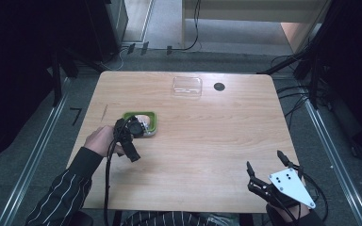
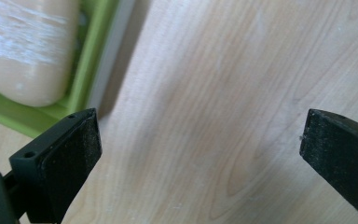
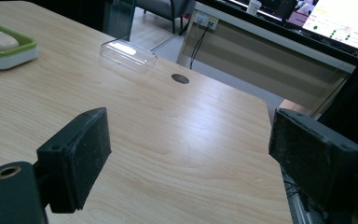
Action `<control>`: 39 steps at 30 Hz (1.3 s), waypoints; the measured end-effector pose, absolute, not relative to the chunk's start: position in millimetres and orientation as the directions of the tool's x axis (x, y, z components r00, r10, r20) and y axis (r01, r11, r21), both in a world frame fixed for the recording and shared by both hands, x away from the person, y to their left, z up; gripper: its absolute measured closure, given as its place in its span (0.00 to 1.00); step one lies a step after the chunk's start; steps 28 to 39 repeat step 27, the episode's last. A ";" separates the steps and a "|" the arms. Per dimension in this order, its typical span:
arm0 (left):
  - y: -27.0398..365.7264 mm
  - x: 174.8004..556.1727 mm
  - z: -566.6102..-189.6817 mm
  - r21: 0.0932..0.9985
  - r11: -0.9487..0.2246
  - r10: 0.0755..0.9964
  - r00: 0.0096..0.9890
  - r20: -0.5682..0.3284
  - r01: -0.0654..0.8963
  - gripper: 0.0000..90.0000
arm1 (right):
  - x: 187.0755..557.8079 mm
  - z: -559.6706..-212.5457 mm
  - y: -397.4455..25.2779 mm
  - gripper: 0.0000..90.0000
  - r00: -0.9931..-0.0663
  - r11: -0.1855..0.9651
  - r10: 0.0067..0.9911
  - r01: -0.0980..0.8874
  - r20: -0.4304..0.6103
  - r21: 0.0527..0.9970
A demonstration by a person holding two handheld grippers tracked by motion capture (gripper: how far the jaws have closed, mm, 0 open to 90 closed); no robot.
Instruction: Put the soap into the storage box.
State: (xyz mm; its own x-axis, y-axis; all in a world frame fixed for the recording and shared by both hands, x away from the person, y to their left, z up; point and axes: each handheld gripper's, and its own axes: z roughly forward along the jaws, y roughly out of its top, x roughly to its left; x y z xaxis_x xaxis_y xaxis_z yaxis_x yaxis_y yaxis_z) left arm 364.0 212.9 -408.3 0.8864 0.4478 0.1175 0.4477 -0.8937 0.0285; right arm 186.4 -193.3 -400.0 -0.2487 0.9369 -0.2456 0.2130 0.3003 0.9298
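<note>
Left gripper (image 1: 131, 134) at the soap dish (image 1: 152, 123)

Its jaws stand wide apart, empty; judged best, shift toward 11 o'clock over the soap (image 2: 28, 46) before closing. Right gripper (image 1: 268, 172) also gapes.

The high view looks forward and down on the whole table (image 1: 193, 141). The left gripper view sits very close, facing down past the green soap dish (image 2: 93, 56). The right gripper view looks low across the tabletop, sharing that dish (image 3: 9, 51) and the clear lid (image 3: 128, 55).
</note>
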 end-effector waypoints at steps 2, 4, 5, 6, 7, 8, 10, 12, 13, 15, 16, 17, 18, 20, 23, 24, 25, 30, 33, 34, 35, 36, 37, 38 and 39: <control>212.0 359.9 -409.8 0.029 -0.894 0.447 0.887 0.116 0.446 0.00 | 186.2 -400.1 -193.1 0.15 -0.249 0.300 0.937 0.214 -0.245 0.930; 211.6 356.0 -410.5 0.024 -0.895 0.445 0.887 0.120 0.446 0.00 | 186.1 -400.0 -193.1 0.15 -0.250 0.301 0.937 0.214 -0.245 0.929; 211.5 354.1 -411.1 0.027 -0.893 0.448 0.885 0.122 0.449 0.00 | 186.2 -400.0 -193.3 0.15 -0.250 0.301 0.936 0.213 -0.246 0.930; 211.5 352.8 -411.3 0.024 -0.894 0.447 0.887 0.118 0.447 0.00 | 186.2 -400.0 -193.3 0.15 -0.247 0.299 0.938 0.213 -0.245 0.930; 211.4 350.5 -412.0 0.030 -0.891 0.453 0.883 0.121 0.453 0.00 | 186.3 -400.0 -193.5 0.15 -0.248 0.300 0.937 0.212 -0.246 0.930; 211.3 348.7 -412.8 0.029 -0.893 0.449 0.886 0.118 0.449 0.00 | 186.2 -400.0 -193.5 0.15 -0.247 0.300 0.937 0.212 -0.246 0.930; 210.5 343.9 -414.5 0.018 -0.895 0.444 0.889 0.111 0.445 0.00 | 186.0 -399.9 -193.5 0.15 -0.249 0.299 0.937 0.213 -0.245 0.930; 209.6 340.2 -415.0 0.010 -0.896 0.442 0.890 0.112 0.444 0.00 | 186.0 -399.9 -193.9 0.15 -0.247 0.299 0.938 0.213 -0.245 0.930; 209.4 338.0 -415.4 0.015 -0.897 0.441 0.891 0.113 0.442 0.00 | 185.8 -399.9 -193.8 0.15 -0.247 0.297 0.938 0.214 -0.243 0.931; 208.8 333.5 -415.6 0.022 -0.896 0.443 0.890 0.113 0.443 0.00 | 185.6 -399.9 -194.0 0.15 -0.246 0.297 0.938 0.212 -0.243 0.931; 209.1 331.6 -415.9 0.026 -0.898 0.440 0.891 0.112 0.440 0.00 | 185.5 -399.9 -194.2 0.15 -0.247 0.297 0.938 0.211 -0.243 0.931; 209.4 330.0 -416.2 0.031 -0.895 0.446 0.888 0.112 0.446 0.00 | 185.6 -400.0 -194.3 0.15 -0.246 0.296 0.938 0.210 -0.242 0.932; 210.1 328.5 -417.3 0.041 -0.892 0.453 0.885 0.110 0.451 0.00 | 185.7 -400.1 -194.4 0.15 -0.243 0.293 0.940 0.211 -0.240 0.933; 211.3 326.7 -418.8 0.037 -0.892 0.452 0.886 0.108 0.450 0.00 | 185.0 -400.1 -194.4 0.15 -0.245 0.293 0.940 0.214 -0.240 0.932; 212.0 326.8 -420.8 0.033 -0.890 0.456 0.884 0.103 0.455 0.00 | 185.5 -400.2 -195.8 0.15 -0.244 0.295 0.939 0.207 -0.242 0.933; 211.9 327.3 -420.7 0.033 -0.890 0.456 0.884 0.103 0.455 0.00 | 185.5 -400.3 -195.8 0.15 -0.243 0.292 0.940 0.209 -0.240 0.933; 211.7 327.8 -420.2 0.031 -0.892 0.452 0.886 0.104 0.452 0.00 | 185.6 -400.5 -195.8 0.15 -0.243 0.289 0.941 0.209 -0.237 0.934; 211.6 327.9 -419.9 0.035 -0.892 0.452 0.886 0.104 0.451 0.00 | 186.5 -400.5 -196.4 0.15 -0.241 0.287 0.942 0.210 -0.235 0.935; 211.6 327.9 -419.9 0.035 -0.892 0.452 0.886 0.104 0.451 0.00 | 186.5 -400.5 -196.4 0.15 -0.241 0.287 0.942 0.210 -0.235 0.935; 211.6 327.9 -419.9 0.035 -0.892 0.452 0.886 0.104 0.451 0.00 | 186.5 -400.5 -196.4 0.15 -0.241 0.287 0.942 0.210 -0.235 0.935; 211.6 327.9 -419.9 0.035 -0.892 0.452 0.886 0.104 0.451 0.00 | 186.5 -400.5 -196.4 0.15 -0.241 0.287 0.942 0.210 -0.235 0.935; 211.6 327.9 -419.9 0.035 -0.892 0.452 0.886 0.104 0.451 0.00 | 186.5 -400.5 -196.4 0.15 -0.241 0.287 0.942 0.210 -0.235 0.935; 211.6 327.9 -419.9 0.035 -0.892 0.452 0.886 0.104 0.451 0.00 | 186.5 -400.5 -196.4 0.15 -0.241 0.287 0.942 0.210 -0.235 0.935; 211.6 327.9 -419.9 0.035 -0.892 0.452 0.886 0.104 0.451 0.00 | 186.5 -400.5 -196.4 0.15 -0.241 0.287 0.942 0.210 -0.235 0.935; 211.6 327.9 -419.9 0.035 -0.892 0.452 0.886 0.104 0.451 0.00 | 186.5 -400.5 -196.4 0.15 -0.241 0.287 0.942 0.210 -0.235 0.935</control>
